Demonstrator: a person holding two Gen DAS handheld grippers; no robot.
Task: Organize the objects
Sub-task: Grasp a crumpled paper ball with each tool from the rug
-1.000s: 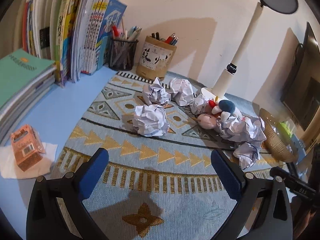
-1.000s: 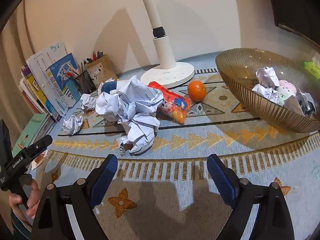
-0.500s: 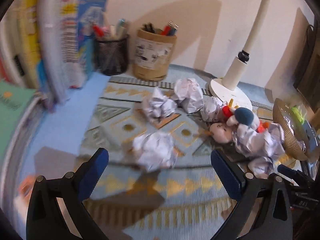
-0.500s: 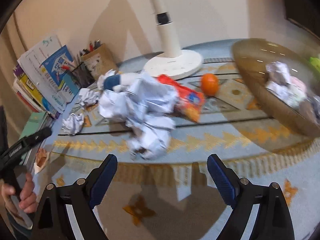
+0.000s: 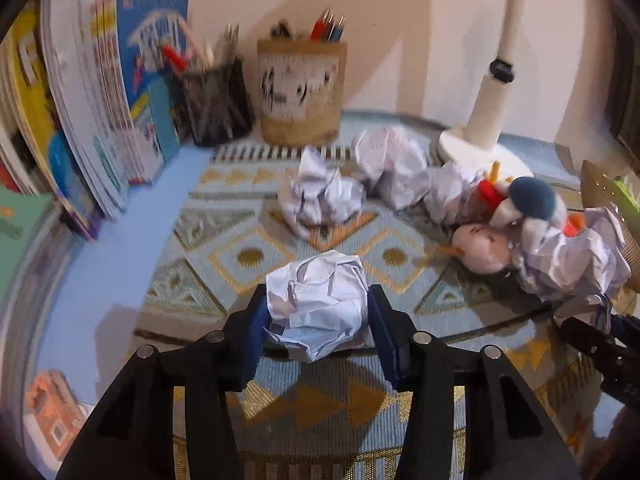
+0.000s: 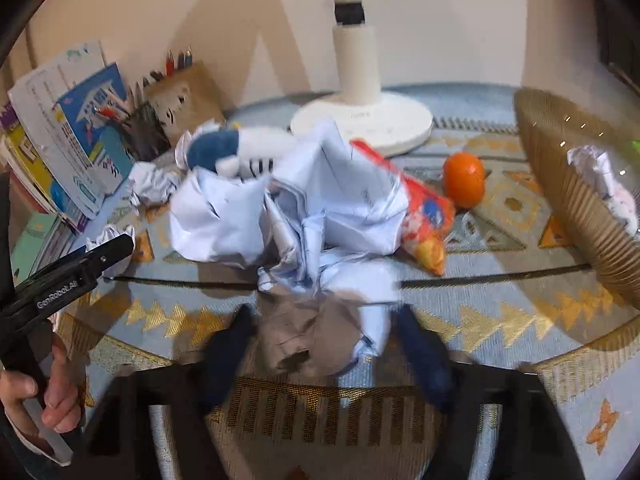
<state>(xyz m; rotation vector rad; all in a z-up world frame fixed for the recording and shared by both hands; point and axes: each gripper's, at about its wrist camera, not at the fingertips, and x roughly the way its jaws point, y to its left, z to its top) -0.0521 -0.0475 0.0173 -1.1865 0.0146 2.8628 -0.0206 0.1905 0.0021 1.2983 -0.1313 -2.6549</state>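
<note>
we had the left gripper [image 5: 318, 332] closing, pads on a paper ball [image 5: 318, 308]. right gripper [image 6: 326, 344] was closing around loose crumpled paper [image 6: 320, 320], which risked slipping or snagging the pile ahead.

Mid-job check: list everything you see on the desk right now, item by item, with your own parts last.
paper ball: one, white, between the left tongs' pads
loose paper balls: several, white, on the mat behind it
large crumpled sheets: a white pile, mid-mat; lower tip between the right tongs' blue pads
plush toy: one, blue and white, beside the pile
snack packet: one, red-orange, right of the pile
orange: one, near the lamp base
lamp: one, white, at the back
bowl: one, amber, right, holding paper
pen holders: two, tan and black, by the wall
books: a row, far left
left tongs: closing on the ball
right tongs: closing, blurred
hand: gripping the left tool's handle
</note>
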